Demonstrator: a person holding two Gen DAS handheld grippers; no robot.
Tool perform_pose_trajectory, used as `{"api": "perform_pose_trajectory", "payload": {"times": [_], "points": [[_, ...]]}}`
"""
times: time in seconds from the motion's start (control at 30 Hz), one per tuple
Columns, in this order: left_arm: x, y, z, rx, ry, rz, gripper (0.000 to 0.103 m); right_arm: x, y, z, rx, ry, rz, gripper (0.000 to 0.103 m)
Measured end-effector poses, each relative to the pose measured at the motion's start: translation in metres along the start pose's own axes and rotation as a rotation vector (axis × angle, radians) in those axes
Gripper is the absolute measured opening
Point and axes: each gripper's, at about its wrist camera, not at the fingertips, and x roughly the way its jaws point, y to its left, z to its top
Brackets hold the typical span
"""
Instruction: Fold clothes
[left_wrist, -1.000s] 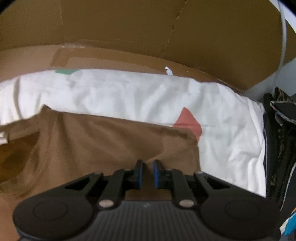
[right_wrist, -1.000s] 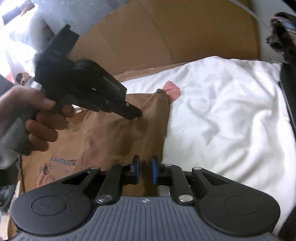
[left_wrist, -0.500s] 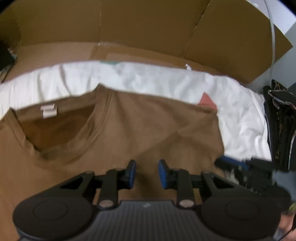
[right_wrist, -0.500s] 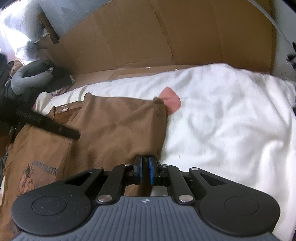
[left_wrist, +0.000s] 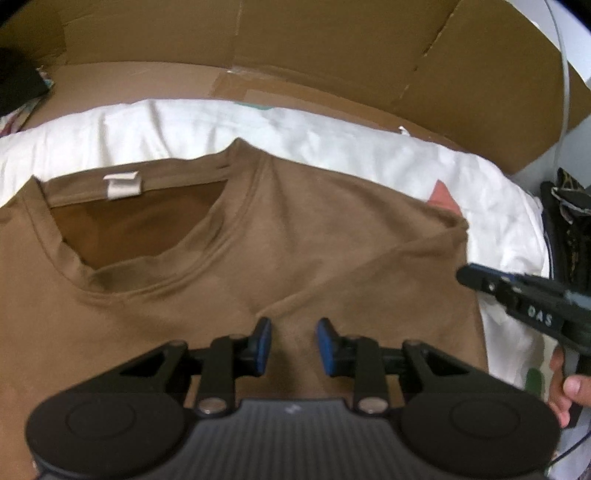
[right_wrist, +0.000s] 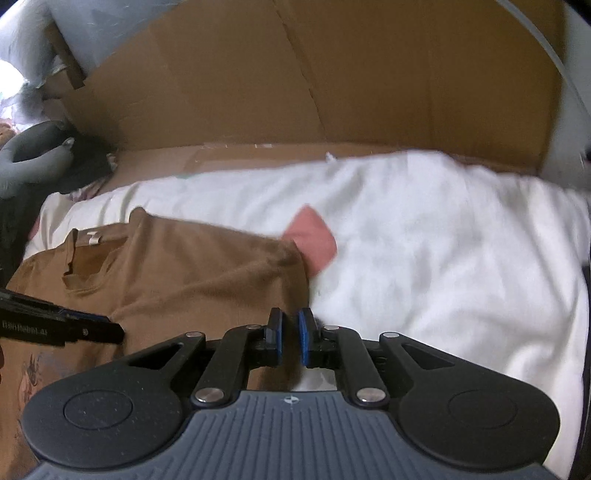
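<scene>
Brown jersey, soft and thin: the T-shirt (left_wrist: 295, 236) lies face up on a white sheet (left_wrist: 332, 147) spread over flattened cardboard (left_wrist: 295, 48), neck opening and its white label (left_wrist: 123, 184) toward the far edge. Its right sleeve looks already turned in over the chest, leaving a diagonal crease from the shoulder corner down toward the middle. A pink patch (right_wrist: 314, 240) on the sheet shows just past that shoulder corner.

The left gripper (left_wrist: 291, 343) hovers above the chest with its jaws opening, a clear gap between the blue pads and no cloth in it. The right gripper (right_wrist: 290, 336) sits at the shirt's right edge, jaws nearly together with a narrow slit between them; nothing appears pinched there, though the view is blurred.

The fabric is likely light and limp, so it will sag and wrinkle if lifted from one point, and a shallow pinch may slip. Better holds seem to be the doubled seams: the ribbed collar, the shoulder corner, or the hem, taken at two points so the fold line stays straight
</scene>
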Motion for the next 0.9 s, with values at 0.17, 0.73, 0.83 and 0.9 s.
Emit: {"api": "perform_pose_trajectory", "payload": {"times": [0.17, 0.73, 0.83, 0.9], "points": [[-0.017, 0.015, -0.007, -0.019, -0.004, -0.011, 0.040, -0.016, 0.015, -0.012, -0.039, 0.014, -0.014, 0.009], [-0.113, 0.077, -0.036, -0.125, -0.102, 0.065, 0.081, -0.105, 0.072, -0.045, -0.148, 0.081, -0.084, 0.032], [-0.129, 0.090, -0.046, -0.146, -0.097, 0.067, 0.084, -0.127, 0.085, -0.044, -0.170, 0.067, -0.101, 0.050], [-0.139, 0.101, -0.055, -0.174, -0.102, 0.076, 0.085, -0.137, 0.091, -0.042, -0.164, 0.067, -0.115, 0.051]]}}
